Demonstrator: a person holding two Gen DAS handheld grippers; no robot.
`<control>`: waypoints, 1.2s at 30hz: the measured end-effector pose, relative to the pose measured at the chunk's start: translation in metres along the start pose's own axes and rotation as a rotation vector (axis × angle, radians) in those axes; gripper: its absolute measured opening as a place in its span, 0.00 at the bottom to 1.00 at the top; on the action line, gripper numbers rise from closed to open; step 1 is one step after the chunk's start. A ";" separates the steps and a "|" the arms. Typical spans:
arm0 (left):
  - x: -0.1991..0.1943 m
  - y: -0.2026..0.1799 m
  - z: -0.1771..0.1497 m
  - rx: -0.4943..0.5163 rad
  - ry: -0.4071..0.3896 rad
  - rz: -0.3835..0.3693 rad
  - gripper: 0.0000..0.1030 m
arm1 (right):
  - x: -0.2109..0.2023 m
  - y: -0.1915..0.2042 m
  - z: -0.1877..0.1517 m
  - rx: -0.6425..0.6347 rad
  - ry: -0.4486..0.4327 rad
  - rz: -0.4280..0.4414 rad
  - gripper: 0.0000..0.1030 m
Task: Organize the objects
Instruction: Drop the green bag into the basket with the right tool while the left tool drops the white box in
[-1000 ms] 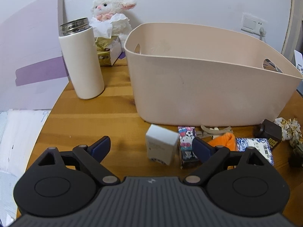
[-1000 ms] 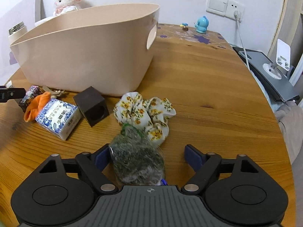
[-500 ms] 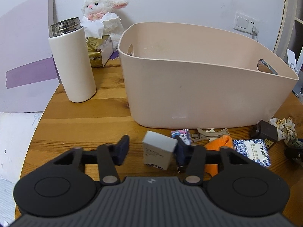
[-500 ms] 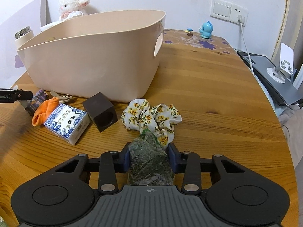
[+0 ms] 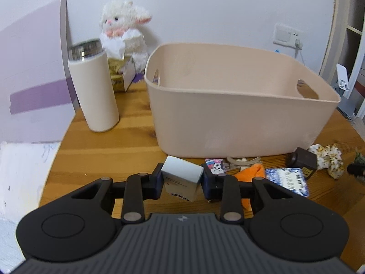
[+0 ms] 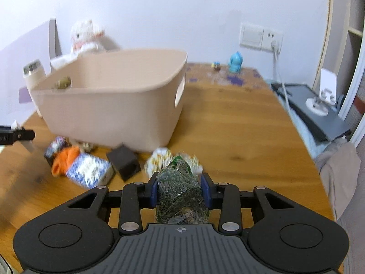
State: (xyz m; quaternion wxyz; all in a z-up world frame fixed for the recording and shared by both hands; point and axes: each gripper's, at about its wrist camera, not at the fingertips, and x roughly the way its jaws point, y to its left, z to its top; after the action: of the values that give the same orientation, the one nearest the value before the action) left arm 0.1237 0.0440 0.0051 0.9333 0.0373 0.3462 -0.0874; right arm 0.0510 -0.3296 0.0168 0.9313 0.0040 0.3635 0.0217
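Both grippers are loaded for the beige bin (image 5: 239,123) just ahead on the tabletop (image 6: 228,123) — the left gripper (image 5: 181,179) clamps the small white box (image 5: 181,180), the right gripper (image 6: 179,190) squeezes the dark green packet (image 6: 180,194) — presumably to drop them in together.

Round wooden tabletop (image 5: 109,146). Toward the far edge: beige bin (image 5: 239,118), white tumbler (image 5: 94,91) at its left, tissue box (image 5: 119,75) behind. Along the bin's near wall: patterned packet (image 5: 214,163), orange cloth (image 5: 252,171), blue-white box (image 5: 287,180), dark cube (image 5: 303,159), floral scrunchie (image 5: 328,157).
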 end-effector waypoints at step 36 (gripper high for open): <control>0.074 -0.041 0.088 0.062 0.029 0.041 0.50 | 0.086 0.046 0.117 -0.160 -0.051 0.037 0.59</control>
State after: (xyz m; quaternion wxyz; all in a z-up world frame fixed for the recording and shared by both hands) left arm 0.2275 -0.0179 0.0225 0.9282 0.0748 0.3561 -0.0783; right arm 0.1914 -0.2792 0.0454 0.9370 -0.0632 0.3368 0.0678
